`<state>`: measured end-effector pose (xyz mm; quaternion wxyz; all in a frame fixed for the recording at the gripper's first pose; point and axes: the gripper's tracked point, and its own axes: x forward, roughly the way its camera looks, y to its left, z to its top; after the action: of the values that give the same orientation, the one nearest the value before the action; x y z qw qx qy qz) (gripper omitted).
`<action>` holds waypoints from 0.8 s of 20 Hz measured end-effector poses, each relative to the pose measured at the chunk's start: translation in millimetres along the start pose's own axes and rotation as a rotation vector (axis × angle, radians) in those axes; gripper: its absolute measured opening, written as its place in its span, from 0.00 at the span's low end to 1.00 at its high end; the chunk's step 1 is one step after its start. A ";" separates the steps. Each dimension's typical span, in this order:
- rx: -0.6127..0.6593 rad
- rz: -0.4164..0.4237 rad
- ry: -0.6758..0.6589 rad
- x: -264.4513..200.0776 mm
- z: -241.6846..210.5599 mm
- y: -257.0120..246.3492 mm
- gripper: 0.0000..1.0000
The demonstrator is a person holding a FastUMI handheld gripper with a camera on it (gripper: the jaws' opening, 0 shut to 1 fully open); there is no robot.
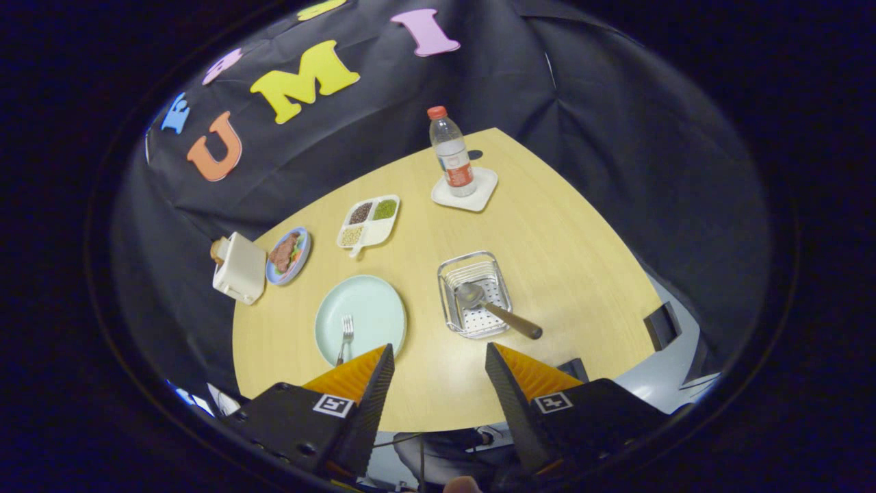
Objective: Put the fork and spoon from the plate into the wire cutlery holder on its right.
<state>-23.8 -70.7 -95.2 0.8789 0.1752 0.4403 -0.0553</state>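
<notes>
A pale green plate [369, 311] lies on the round wooden table [547, 226], just ahead of my left finger. A metal fork [345, 337] rests on the plate, tines pointing away from me. To the plate's right stands the wire cutlery holder [474, 293]. A spoon [494, 309] lies in the holder, bowl inside and brown handle sticking out over its near right rim. My gripper [439, 357] hovers high above the table's near edge, open, with nothing between its fingers.
A water bottle [451, 152] stands on a white coaster [479, 195] at the far side. A divided snack tray [368, 220], a blue plate with food [287, 255] and a white toaster [239, 268] sit to the left beyond the green plate.
</notes>
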 end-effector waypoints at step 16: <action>-0.153 0.040 0.109 69.1 -110.7 143.5 0.95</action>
<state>-29.3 106.5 -173.8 0.8654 0.1188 0.4868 0.0056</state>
